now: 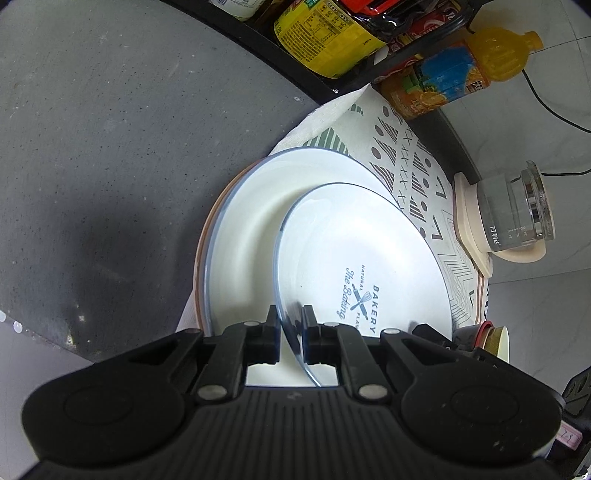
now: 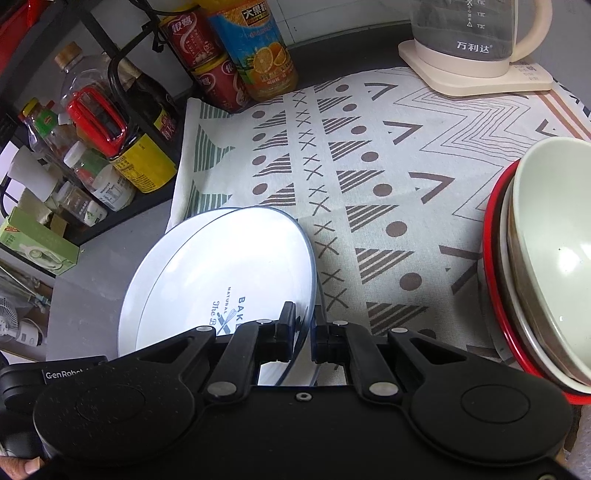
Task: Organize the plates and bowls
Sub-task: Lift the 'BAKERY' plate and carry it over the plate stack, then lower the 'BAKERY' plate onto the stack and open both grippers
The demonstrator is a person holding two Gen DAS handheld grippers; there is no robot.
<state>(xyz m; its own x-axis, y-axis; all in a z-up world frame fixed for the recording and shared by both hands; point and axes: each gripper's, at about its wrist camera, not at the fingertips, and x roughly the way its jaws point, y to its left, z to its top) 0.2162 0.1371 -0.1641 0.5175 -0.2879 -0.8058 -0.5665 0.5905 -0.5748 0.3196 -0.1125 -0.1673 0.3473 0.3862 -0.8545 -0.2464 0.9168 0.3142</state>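
In the left wrist view, grey counter (image 1: 92,147) fills the left side. Right of it lies a stack of plates (image 1: 236,236) on a patterned cloth (image 1: 406,155); the bottom one shows a brown rim, the one above a blue rim. The left gripper (image 1: 290,334) has its fingers closed on the near rim of a white plate (image 1: 354,251) printed "BAKERY", one finger on each face. This plate stands tilted on edge over the stack, its printed face turned to the right, its long axis running away from the camera. Whether its far edge touches the stack cannot be told. Further right are a rack (image 1: 332,33) of bottles, a juice bottle (image 1: 461,70) and a glass kettle (image 1: 513,214) on its base.

In the right wrist view, the rack (image 2: 92,140) stands far left on the counter, with cans and the juice bottle (image 2: 258,48) beside it. The printed plate (image 2: 221,266) shows near the cloth's left edge, tilted, with its printed face up towards the camera and its long axis slanting from lower left to upper right. The right gripper (image 2: 304,332) is pinched on that plate's right rim. The cloth (image 2: 388,166) spreads to the right; the kettle (image 2: 476,40) sits at its far end. At far right, stacked bowls (image 2: 546,258) lean tilted, a pale one innermost and a red-rimmed one outermost.
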